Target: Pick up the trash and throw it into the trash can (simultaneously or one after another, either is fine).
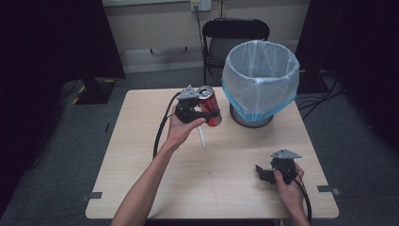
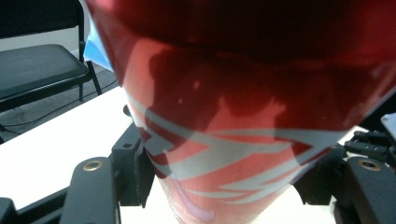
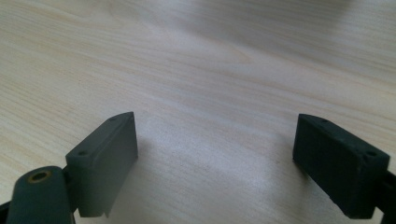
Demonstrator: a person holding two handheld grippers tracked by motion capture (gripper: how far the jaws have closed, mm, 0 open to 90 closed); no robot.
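Can (image 1: 209,104) is gripped by the left gripper (image 1: 203,111), lifted above the table (image 1: 141,183) toward its far edge.
It is held tilted just beside the lined bin (image 1: 260,80); a white straw (image 1: 202,137) is seen below it. Right gripper (image 1: 261,173) is held with jaws spread near the table's right near corner.

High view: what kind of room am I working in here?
Probably a lab or recording room, not a home: a bare wooden table set between black curtains, with a folding chair, a lined bin and cables on grey carpet.
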